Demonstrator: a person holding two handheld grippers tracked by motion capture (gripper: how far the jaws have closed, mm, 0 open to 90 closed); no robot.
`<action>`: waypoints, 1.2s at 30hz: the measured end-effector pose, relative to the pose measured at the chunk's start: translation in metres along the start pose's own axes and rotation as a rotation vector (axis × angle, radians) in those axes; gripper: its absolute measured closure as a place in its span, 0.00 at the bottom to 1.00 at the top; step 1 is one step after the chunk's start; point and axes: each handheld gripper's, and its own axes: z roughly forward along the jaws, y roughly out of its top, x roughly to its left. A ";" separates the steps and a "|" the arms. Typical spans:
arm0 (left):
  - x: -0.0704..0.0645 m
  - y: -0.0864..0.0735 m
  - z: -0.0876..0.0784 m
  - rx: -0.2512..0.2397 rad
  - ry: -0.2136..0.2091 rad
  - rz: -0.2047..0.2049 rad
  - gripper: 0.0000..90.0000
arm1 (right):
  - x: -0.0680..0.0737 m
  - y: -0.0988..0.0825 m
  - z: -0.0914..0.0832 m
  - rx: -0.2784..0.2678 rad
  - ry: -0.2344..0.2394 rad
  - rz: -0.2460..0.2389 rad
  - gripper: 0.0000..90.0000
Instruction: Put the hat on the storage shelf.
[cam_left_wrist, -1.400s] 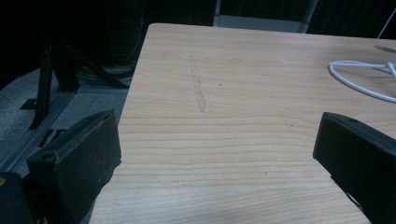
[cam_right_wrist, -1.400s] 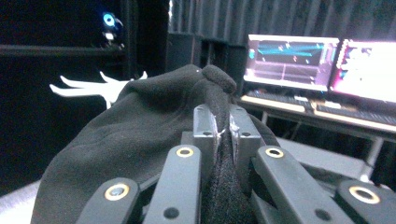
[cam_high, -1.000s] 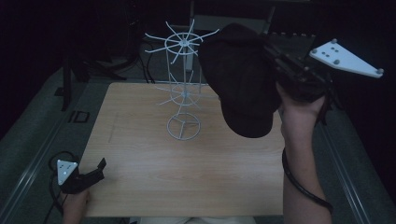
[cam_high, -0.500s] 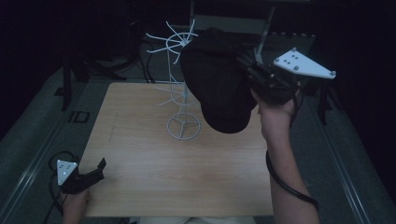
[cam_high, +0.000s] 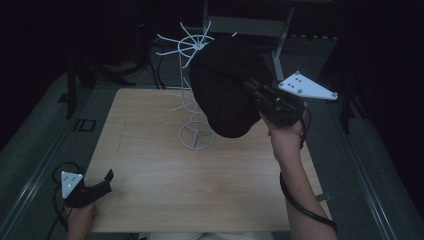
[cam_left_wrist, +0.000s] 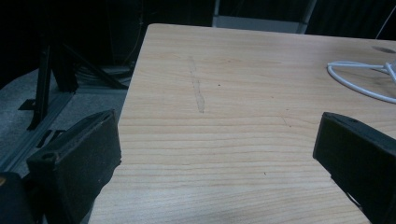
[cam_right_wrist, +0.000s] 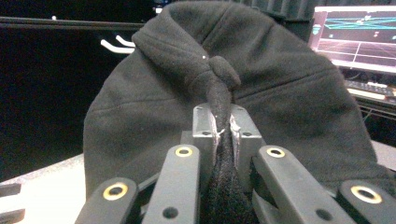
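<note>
Black cap (cam_high: 227, 90) pinched in raised right tongs (cam_high: 250, 82).

1. My left gripper (cam_left_wrist: 219, 168) hangs low over the near part of the wooden table (cam_left_wrist: 243, 93), its two black jaws standing wide apart with nothing between them.
2. A faint scuff mark (cam_left_wrist: 197, 88) runs along the grain ahead of me.
3. At the right edge lies the curved white wire base (cam_left_wrist: 355, 81) of a stand, resting on the wood.
4. Past the table's left edge, dark metal legs (cam_left_wrist: 46, 79) stand on grey floor.

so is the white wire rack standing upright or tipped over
Upright: the white wire rack stands on its ring base on the light wooden table, stem vertical, while the right gripper holds the black fabric cap beside it.
</note>
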 end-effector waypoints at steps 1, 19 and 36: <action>0.000 0.000 0.000 0.000 0.000 0.000 0.02 | 0.000 -0.002 0.001 0.000 0.002 0.000 0.92; 0.000 0.000 0.000 0.001 0.001 0.001 0.02 | 0.006 -0.030 0.008 0.042 0.038 0.007 0.86; 0.000 0.000 0.000 0.001 0.000 0.001 0.02 | 0.001 -0.025 -0.016 -0.027 0.039 0.012 0.43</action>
